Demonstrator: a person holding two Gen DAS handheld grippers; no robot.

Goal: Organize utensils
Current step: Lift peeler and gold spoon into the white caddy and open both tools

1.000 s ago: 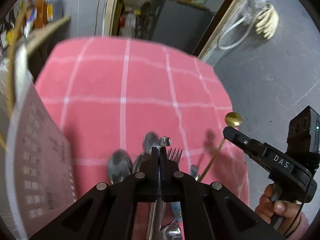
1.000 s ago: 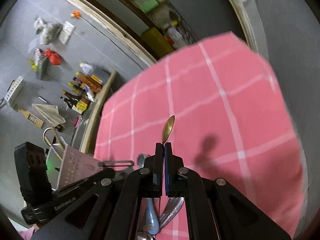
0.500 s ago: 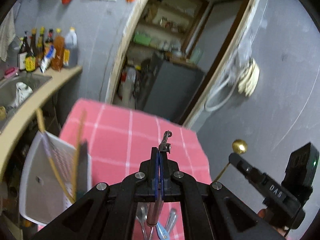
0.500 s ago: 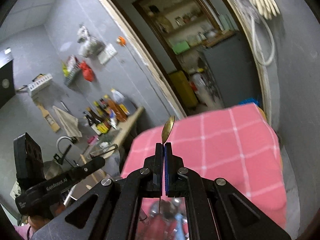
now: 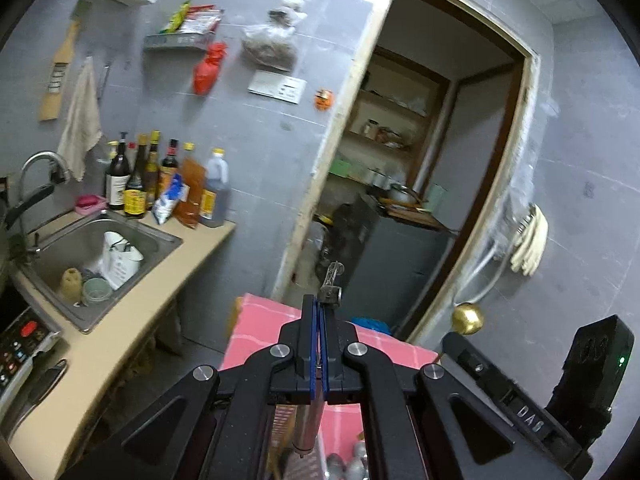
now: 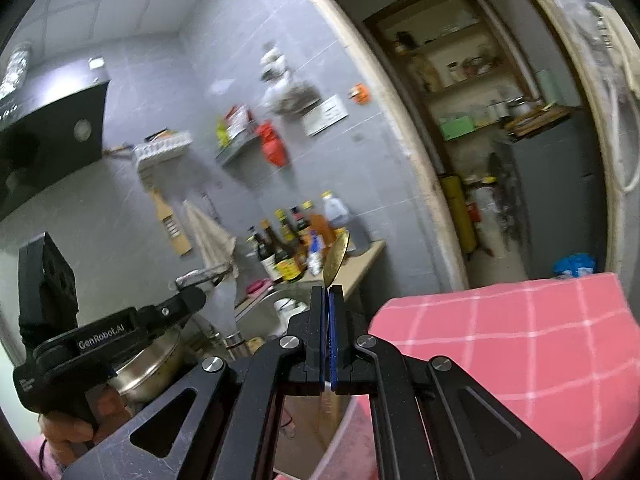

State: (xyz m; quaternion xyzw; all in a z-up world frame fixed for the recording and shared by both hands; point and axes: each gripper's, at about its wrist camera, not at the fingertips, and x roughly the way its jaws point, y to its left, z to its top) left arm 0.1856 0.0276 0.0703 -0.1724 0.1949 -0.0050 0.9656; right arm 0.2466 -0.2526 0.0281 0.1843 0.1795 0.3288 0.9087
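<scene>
- My left claw (image 5: pixel 320 308) is clamped on a steel utensil (image 5: pixel 330 284); its tip pokes out past the pads and its handle hangs below.
- My right claw (image 6: pixel 328 300) is clamped on a gold spoon (image 6: pixel 336 258), bowl pointing up.
- Both are up above the pink checked table (image 6: pixel 520 332), near the sink (image 5: pixel 100 240).
- More cutlery (image 5: pixel 348 466) lies on the table below my left claw.

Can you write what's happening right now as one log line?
left gripper: shut on metal utensil | right gripper: shut on gold spoon | both above pink tablecloth
</scene>
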